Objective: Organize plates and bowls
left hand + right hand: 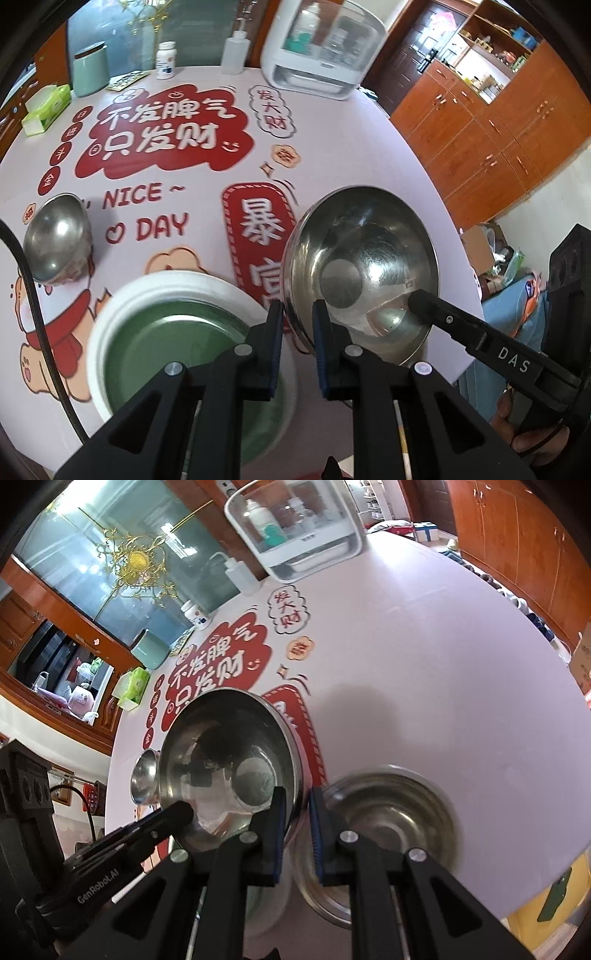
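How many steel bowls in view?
3. A large bowl is held by its rim in both grippers, a small bowl sits on the table to its left, and another bowl sits on the table under the right gripper. More may be hidden.

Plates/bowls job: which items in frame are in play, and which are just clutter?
In play:
- large steel bowl, rim gripped by left tool and right tool
- small steel bowl
- second steel bowl
- white plate with green centre

Clutter:
- tissue box
- green canister
- pill bottle
- squeeze bottle
- white cabinet
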The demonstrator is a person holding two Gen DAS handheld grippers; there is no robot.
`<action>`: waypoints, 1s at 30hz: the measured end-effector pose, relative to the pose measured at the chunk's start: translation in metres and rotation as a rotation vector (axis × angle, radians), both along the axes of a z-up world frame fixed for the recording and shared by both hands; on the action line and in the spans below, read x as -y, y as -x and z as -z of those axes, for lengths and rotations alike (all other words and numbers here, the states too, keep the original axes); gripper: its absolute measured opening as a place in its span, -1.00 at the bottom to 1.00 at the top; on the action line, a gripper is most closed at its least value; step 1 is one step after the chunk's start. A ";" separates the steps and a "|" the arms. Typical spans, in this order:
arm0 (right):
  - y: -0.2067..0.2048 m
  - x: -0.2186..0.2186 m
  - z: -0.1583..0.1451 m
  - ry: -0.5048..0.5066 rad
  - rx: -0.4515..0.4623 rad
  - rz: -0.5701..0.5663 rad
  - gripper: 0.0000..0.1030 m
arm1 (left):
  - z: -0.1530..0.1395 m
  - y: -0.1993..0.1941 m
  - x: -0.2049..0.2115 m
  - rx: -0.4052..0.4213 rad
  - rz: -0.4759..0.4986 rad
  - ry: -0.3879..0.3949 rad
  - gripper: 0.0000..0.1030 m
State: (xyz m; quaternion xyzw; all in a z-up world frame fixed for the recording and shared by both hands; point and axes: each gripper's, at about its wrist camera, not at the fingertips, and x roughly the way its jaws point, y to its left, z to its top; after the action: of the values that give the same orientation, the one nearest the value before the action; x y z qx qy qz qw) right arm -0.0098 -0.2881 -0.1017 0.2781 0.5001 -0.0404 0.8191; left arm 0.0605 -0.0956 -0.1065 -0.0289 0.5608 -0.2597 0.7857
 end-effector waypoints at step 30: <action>0.052 0.066 0.056 -0.085 -0.158 -0.102 -0.63 | 0.042 0.065 0.076 -0.125 -0.053 -0.153 -0.72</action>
State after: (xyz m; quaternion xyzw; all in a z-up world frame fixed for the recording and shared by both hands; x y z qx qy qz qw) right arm -0.0623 -0.3546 -0.1580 0.2829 0.5777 0.0007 0.7656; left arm -0.0049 -0.1716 -0.1482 0.0002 0.6260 -0.1931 0.7555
